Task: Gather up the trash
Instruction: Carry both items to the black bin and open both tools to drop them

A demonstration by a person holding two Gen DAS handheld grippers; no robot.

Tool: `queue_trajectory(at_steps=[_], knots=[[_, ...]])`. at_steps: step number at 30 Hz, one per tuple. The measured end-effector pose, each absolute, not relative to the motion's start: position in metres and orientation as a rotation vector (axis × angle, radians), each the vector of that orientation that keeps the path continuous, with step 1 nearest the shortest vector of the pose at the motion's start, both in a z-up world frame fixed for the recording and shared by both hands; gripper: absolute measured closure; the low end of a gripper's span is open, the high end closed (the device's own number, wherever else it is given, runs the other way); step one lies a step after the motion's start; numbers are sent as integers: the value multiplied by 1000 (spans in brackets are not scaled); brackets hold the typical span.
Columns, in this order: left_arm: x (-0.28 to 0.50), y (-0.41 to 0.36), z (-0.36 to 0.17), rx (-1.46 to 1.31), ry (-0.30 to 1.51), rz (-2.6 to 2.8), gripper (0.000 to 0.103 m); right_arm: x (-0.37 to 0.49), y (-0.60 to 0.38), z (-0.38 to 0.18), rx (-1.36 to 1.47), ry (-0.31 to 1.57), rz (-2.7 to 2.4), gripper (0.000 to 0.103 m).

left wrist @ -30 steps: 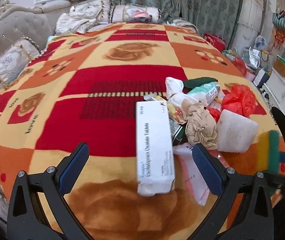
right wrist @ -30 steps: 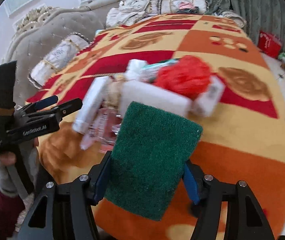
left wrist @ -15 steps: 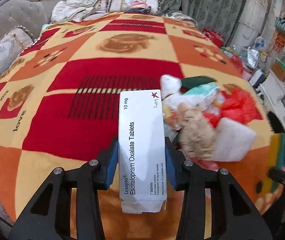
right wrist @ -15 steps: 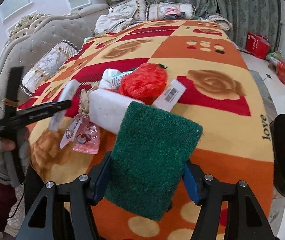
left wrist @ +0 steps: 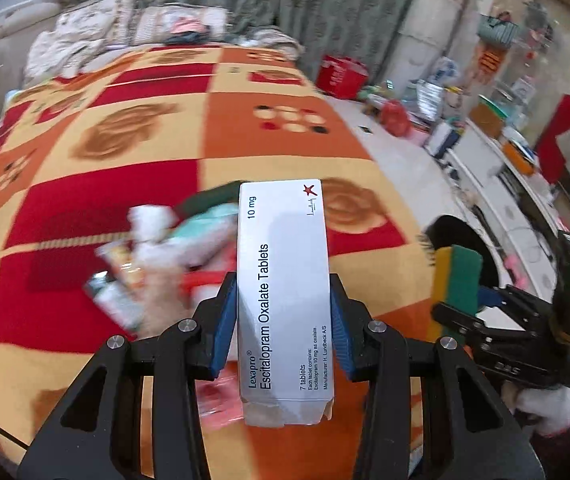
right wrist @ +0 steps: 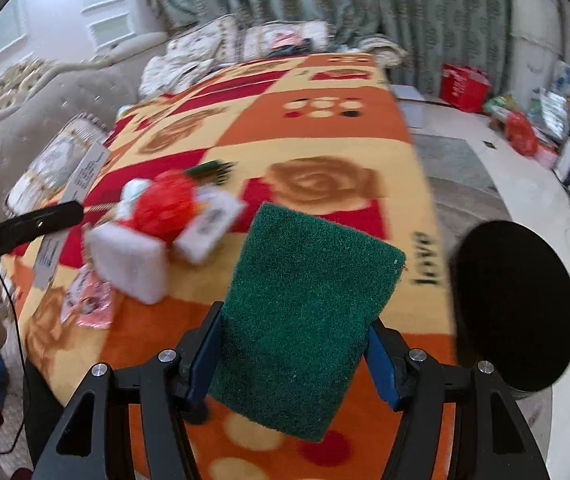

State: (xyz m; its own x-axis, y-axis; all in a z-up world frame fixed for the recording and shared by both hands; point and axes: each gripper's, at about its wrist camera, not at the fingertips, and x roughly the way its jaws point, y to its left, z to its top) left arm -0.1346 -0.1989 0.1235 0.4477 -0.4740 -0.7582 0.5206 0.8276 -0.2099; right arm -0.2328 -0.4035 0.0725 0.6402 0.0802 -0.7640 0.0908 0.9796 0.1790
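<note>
Both grippers lifted over the bed, each clamped on a piece of trash.

The left gripper (left wrist: 283,320) grasps a white tablet box (left wrist: 283,300); the right gripper (right wrist: 293,340) clenches a green scouring sponge (right wrist: 305,320). Beyond, a blurred trash pile (right wrist: 157,232) lies on the patterned blanket (right wrist: 325,128); a black bin (right wrist: 517,304) stands at the right.

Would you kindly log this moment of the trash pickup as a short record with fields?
surface: patterned blanket
left gripper: jaws shut on white tablet box, lifted off the blanket
right gripper: jaws shut on green scouring sponge
left on blanket: pile with red plastic bag, white foam block, pink wrapper
bin: black round opening beside the blanket's edge
</note>
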Motion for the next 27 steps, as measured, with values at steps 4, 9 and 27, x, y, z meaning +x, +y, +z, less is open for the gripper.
queue_trajectory(at_steps=[4,9,27], knots=[[-142,-255,124,63,948,-698,63,-246,-452,71,244,869,-95,41],[-154,-326,119,94,983,-777,63,-262,-510,66,289,869,-203,41],[-144,-458,78,-83,1131,-973,38,-277,-612,34,500,857,-263,26]])
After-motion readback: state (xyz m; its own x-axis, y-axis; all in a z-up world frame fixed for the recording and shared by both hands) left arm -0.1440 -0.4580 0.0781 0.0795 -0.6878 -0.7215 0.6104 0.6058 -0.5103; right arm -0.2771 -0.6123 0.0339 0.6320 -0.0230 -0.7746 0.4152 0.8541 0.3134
